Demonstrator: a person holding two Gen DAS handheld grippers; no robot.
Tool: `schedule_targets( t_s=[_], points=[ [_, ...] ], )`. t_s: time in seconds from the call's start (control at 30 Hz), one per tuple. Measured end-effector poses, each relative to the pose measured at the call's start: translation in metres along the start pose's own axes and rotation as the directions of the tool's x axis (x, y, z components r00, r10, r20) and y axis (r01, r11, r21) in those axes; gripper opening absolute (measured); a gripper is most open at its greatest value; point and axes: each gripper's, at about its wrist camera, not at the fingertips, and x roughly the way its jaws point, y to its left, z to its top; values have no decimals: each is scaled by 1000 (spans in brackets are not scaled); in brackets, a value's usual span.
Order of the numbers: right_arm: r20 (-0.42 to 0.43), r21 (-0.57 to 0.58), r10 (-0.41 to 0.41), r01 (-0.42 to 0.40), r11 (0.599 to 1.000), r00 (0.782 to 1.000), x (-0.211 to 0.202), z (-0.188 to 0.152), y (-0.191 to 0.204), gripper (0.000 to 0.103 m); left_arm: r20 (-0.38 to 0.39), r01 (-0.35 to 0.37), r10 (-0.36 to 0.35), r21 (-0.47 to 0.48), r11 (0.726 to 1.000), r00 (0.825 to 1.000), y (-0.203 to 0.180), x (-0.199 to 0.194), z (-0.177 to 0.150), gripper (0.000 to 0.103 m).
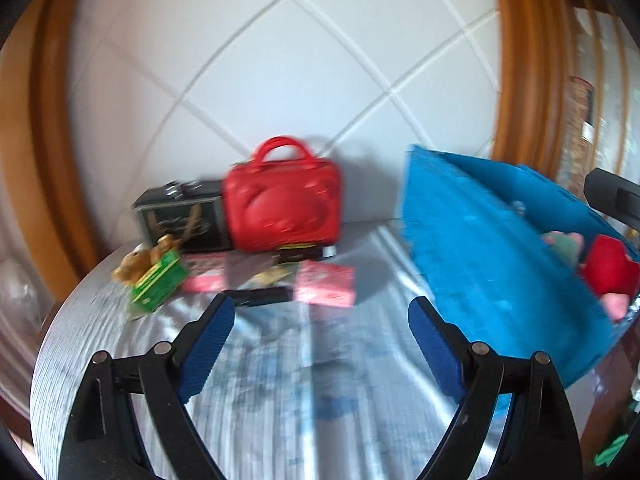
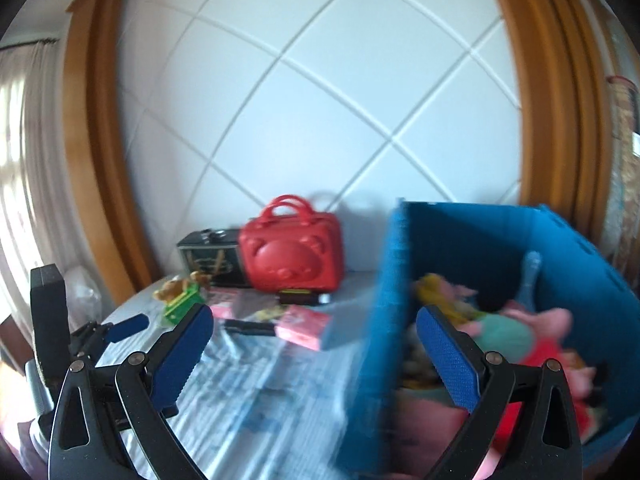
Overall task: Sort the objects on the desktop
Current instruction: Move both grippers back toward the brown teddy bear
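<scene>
1. Left wrist view: the left gripper (image 1: 321,316) stands wide apart with nothing between its blue pads (image 1: 208,344), over a bare stretch of the table (image 1: 280,400), which has a pale striped cover.
2. At 12 o'clock a red bag (image 1: 284,208) with a bear face stands by the white wall, touching a dark tin box (image 1: 180,216) at its 9 o'clock side.
3. A brown plush toy (image 1: 138,262) and a green box (image 1: 158,282) lie at 10 o'clock; a pink packet (image 1: 326,284) and a black flat item (image 1: 260,296) lie just ahead of the gripper.
4. A blue bin (image 1: 492,256) fills 2 o'clock, with soft toys (image 1: 608,268) inside.
5. Right wrist view: the right gripper (image 2: 314,330) is also spread wide and empty; its right pad (image 2: 448,356) hangs above the blue bin's (image 2: 384,320) inside, its left pad over the table (image 2: 260,400).
6. The bin holds pink, green, yellow and red soft toys (image 2: 516,336).
7. The red bag (image 2: 294,258), tin box (image 2: 208,256), plush toy (image 2: 172,286), green box (image 2: 182,304) and pink packet (image 2: 304,326) sit from 10 to 12 o'clock.
8. The left gripper (image 2: 120,330) shows at 9 o'clock, blurred.
</scene>
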Motion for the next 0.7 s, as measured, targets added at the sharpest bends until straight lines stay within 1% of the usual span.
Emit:
schedule_targets(
  t_s=[0.07,0.13,0.17,0.23,0.3,0.37,0.43,0.53,0.6,0.7],
  points=[
    [-41,-15,33,-33,999,999,36,2,43,103,-20,-49,49,-31,998,999,55,6,-8,89],
    [-80,-13,68,-70,997,994,70,2,78,103,-45,-108,106,-52,993,993,103,14,-15,89],
    [-110,-8,91,-93,996,990,88,2,93,103,-64,-143,139,-70,987,988,129,19,-19,89],
    [-172,1,121,-122,993,978,123,2,118,103,-97,-184,174,-109,977,980,172,27,-27,89],
    [-223,-3,125,-129,992,967,162,-1,142,103,-137,-220,200,-147,964,970,215,37,-35,89],
    [-270,-23,106,-117,993,957,199,-3,160,103,-170,-256,228,-170,952,959,252,51,-41,89],
    [-318,-38,95,-113,993,943,236,-6,173,103,-202,-286,248,-190,939,947,282,66,-46,89],
    [-379,-39,103,-128,991,920,290,-6,190,103,-244,-318,264,-217,923,933,324,94,-46,89],
    [-406,-60,88,-122,991,909,325,-4,199,103,-267,-339,277,-226,913,923,349,120,-41,89],
    [-443,-84,64,-113,990,894,389,2,209,103,-287,-366,298,-222,904,910,376,156,-30,89]
  ],
)
